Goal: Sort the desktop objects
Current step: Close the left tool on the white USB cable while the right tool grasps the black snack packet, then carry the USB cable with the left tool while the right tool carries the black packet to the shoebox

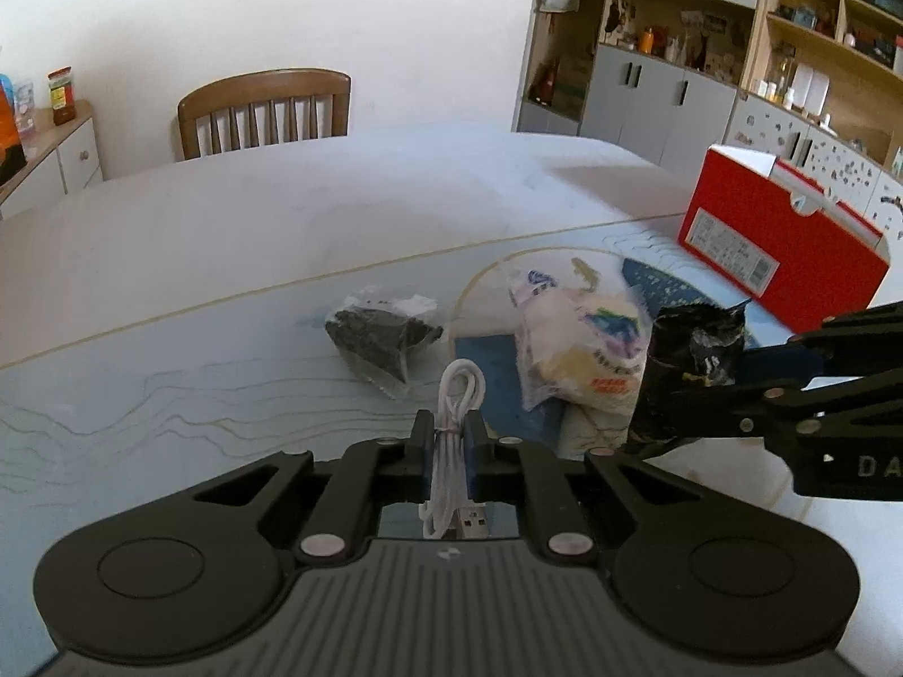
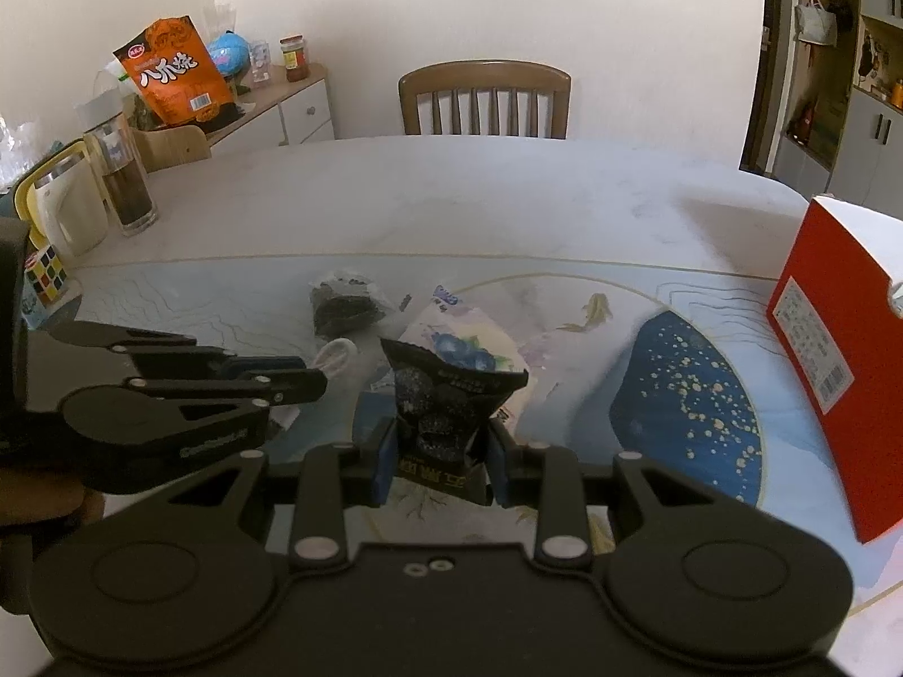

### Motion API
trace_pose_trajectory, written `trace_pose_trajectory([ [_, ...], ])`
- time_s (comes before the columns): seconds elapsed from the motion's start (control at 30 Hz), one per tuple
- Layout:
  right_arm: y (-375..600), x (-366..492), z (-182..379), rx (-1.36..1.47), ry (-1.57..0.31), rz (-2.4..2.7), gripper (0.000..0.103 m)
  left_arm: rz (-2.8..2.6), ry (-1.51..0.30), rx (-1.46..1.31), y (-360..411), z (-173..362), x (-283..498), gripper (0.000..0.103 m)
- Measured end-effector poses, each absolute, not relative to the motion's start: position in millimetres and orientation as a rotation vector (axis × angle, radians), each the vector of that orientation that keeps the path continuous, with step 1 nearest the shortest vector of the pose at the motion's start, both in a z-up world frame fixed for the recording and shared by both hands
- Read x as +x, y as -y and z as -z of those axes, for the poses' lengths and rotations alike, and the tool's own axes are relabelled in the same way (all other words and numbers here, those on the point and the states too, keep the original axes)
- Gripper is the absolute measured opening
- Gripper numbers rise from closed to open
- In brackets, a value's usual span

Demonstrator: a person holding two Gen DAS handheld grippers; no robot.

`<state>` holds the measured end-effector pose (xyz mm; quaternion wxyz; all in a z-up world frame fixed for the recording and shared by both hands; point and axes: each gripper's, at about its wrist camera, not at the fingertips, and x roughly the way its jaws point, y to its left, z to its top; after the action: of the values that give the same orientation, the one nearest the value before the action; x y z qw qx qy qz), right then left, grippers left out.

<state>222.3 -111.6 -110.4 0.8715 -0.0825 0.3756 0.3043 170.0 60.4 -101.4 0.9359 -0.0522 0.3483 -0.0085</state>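
Above the table (image 1: pixel 226 237), left claw (image 1: pixel 450 440) grips white USB cable (image 1: pixel 454 451), right claw (image 2: pixel 440 454) pinches black snack pkt (image 2: pixel 446 400)

Overall level: moderate indoor daylight, slightly dim, cool cast; white wall (image 1: pixel 271 11) evenly lit.
Source: cannot tell; none in view.
Shadows: soft; a faint one on the table (image 1: pixel 226 214) left of the red box (image 1: pixel 784 242).
Glare: mild sheen on the glossy mat (image 2: pixel 694 395); nothing blown out.
Distortion: strong fisheye; the table's far edge bows, the cabinets (image 1: pixel 705 56) lean, dark vignette in the right wrist view's corners.
Focus: near gripper bodies soft; shelf contents too small to resolve.
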Motion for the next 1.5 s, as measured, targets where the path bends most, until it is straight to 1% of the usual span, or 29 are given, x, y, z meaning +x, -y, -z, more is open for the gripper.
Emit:
trace_pose_trajectory([
  [0.8,174.6,220.2,73.0,-0.115,-0.735,-0.582,0.031,0.089,-0.611,-0.110,-12.8,44.1,159.0,0.009],
  [1.17,227.3,226.4,48.9,-0.079,-0.708,-0.539,0.031,0.167,-0.545,-0.092,39.1,5.0,170.5,0.009],
  [1.5,277.4,240.8,32.0,-0.066,-0.674,-0.500,0.031,0.234,-0.510,-0.070,99.3,-13.2,195.6,0.009],
])
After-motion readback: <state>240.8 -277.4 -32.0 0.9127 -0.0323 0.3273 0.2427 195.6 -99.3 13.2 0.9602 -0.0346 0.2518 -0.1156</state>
